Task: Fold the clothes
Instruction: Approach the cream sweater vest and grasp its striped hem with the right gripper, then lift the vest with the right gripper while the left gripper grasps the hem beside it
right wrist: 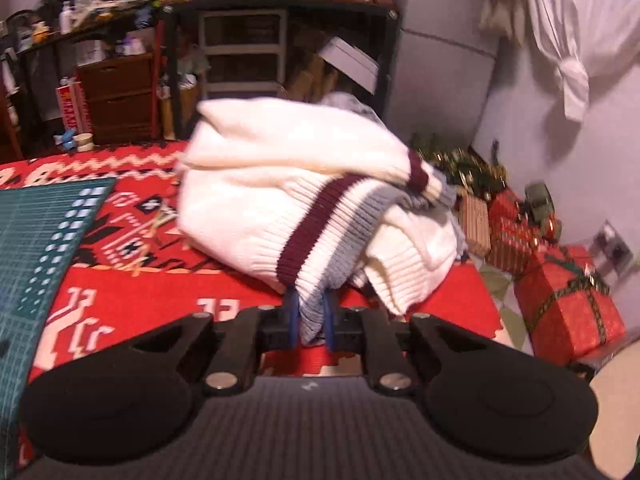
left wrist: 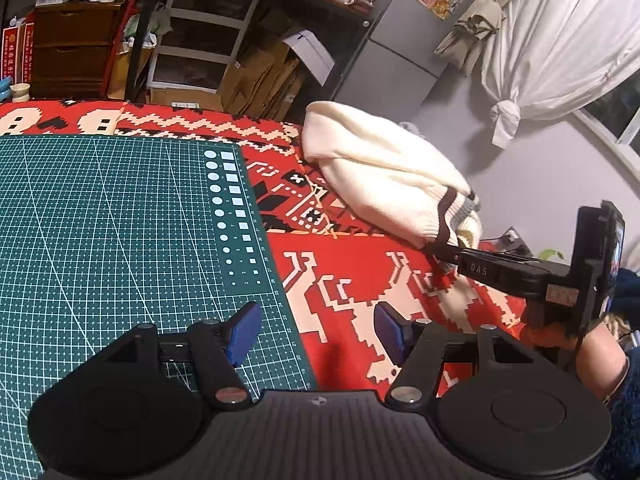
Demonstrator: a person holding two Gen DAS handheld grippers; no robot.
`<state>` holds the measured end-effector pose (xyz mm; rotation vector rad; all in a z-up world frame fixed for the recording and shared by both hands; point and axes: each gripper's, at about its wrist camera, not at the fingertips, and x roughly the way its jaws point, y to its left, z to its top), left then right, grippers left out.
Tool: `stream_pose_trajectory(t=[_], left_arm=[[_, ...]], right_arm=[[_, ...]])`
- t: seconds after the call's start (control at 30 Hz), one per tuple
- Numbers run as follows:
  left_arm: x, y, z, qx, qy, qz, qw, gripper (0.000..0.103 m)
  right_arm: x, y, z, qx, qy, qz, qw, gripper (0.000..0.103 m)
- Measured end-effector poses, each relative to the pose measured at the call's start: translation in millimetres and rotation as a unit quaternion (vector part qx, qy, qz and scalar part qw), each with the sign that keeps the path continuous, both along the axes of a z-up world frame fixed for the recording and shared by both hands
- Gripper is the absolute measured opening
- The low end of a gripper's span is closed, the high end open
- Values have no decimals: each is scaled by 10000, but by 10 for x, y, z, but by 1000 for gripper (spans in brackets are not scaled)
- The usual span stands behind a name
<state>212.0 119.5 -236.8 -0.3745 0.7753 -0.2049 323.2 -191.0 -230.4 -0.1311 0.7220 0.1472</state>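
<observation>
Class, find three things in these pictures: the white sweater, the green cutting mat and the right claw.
white sweater [right wrist: 280, 200]: right wrist view, ribbed body.
green cutting mat [left wrist: 120, 220]: left wrist view, gridded surface.
right claw [right wrist: 312, 320]: right wrist view, between its fingertips.

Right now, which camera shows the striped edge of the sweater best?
The right wrist view: the sweater's striped edge fills the middle, pinched in the right gripper. The left wrist view shows it small and far off.

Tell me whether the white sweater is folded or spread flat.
Neither: the white sweater is a bunched heap on the red cloth, striped hem pinched by the right gripper.
</observation>
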Motion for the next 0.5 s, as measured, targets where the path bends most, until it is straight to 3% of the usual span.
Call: stream_pose_trajectory(t=[0.1, 0.3, 0.37, 0.5], left_arm=[[-94, 22, 45, 1, 71, 114, 9999, 61], [-471, 85, 247, -151, 108, 189, 9996, 61], [-636, 112, 326, -186, 114, 195, 9996, 61], [-968, 190, 484, -178, 75, 235, 9995, 61]], right_arm=[[-252, 110, 146, -126, -197, 235, 9994, 11], [-864, 281, 530, 220, -417, 526, 9975, 6], [-1097, 365, 663, 246, -521, 641, 9963, 0], [-1496, 471, 850, 279, -587, 908, 9937, 0]])
